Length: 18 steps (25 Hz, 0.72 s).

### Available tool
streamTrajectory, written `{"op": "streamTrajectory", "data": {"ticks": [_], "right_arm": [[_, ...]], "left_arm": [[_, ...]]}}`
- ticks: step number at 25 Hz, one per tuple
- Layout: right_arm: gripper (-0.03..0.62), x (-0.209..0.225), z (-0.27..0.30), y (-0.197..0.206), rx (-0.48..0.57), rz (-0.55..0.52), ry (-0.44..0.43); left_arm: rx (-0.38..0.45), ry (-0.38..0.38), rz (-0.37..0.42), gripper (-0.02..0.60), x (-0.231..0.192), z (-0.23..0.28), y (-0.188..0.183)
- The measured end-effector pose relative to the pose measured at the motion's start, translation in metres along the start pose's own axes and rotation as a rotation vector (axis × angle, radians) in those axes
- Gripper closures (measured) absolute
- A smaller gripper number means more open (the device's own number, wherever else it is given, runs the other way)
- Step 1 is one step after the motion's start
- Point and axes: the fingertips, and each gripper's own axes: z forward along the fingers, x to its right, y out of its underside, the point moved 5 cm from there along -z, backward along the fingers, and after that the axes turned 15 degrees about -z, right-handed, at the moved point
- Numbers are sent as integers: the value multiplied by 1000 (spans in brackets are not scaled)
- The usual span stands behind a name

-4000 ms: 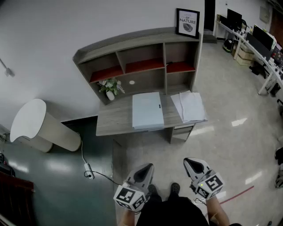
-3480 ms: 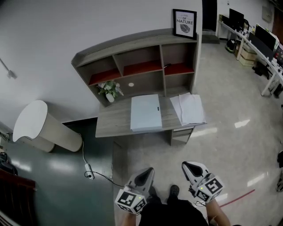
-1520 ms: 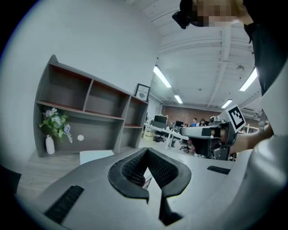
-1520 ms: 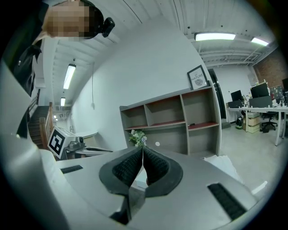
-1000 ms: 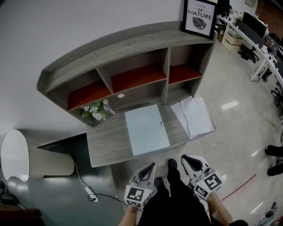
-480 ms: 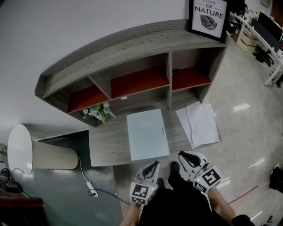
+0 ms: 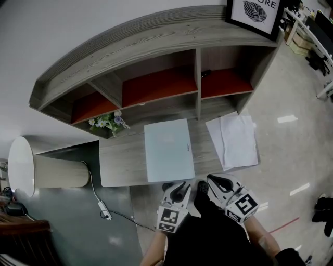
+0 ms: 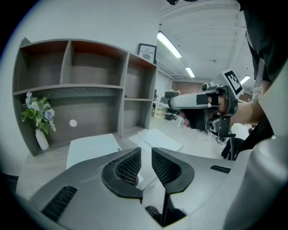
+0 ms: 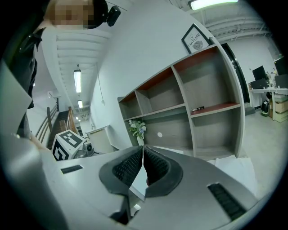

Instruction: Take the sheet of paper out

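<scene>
sheet of paper point(image 7: 237, 140): white sheets lie flat in a loose stack at the right end of the bench point(image 7: 122, 163), their outer edge at its right side. neither claw touches them.
pale blue folder point(image 7: 166, 149): lies closed at the middle of the bench, just left of the sheets and apart from them.
left claw point(image 7: 182, 187): held low in front of the person's body, pointing toward the bench and tilted down, with its tips at the bench's front edge just before the folder. its jaws have just been opening; they stand a narrow gap apart with nothing between them.
right claw point(image 7: 212, 180): held beside the left one, close to level, its tips near the front edge between the folder and the sheets. its jaws are closed tip to tip and empty.
shelf unit point(image 7: 156, 36): grey wood with a curved top and red compartment floors; it stands on the back of the bench.
on the shelves: a small dark pen-like thing point(image 7: 206, 73) lies in the right compartment. a framed picture point(image 7: 255, 13) stands on top at the right.
vase of flowers point(image 7: 106, 123): stands upright at the bench's back left corner.
room: pale glossy floor point(image 7: 291, 156) on the right, darker green floor on the left. a white round-topped stand point(image 7: 21, 166) is left of the bench, and a cable with a power strip point(image 7: 104, 214) lies on the floor. office tables point(image 7: 320, 31) stand far right.
</scene>
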Motion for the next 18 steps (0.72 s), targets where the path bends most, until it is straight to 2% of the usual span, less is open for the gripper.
{"op": "streamTrajectory", "data": {"ticks": [5, 11, 15, 18], "right_arm": [[580, 2, -4, 12, -15, 23, 13], [580, -1, -10, 23, -45, 34, 27], [580, -4, -11, 33, -75, 28, 25], [580, -6, -8, 37, -86, 31, 27]], "left_arm": [[-75, -16, 90, 480, -6, 23, 20], [-145, -57, 258, 437, -18, 51, 48], [-200, -70, 391, 374, -21, 69, 69], [-229, -97, 475, 364, -24, 79, 81]]}}
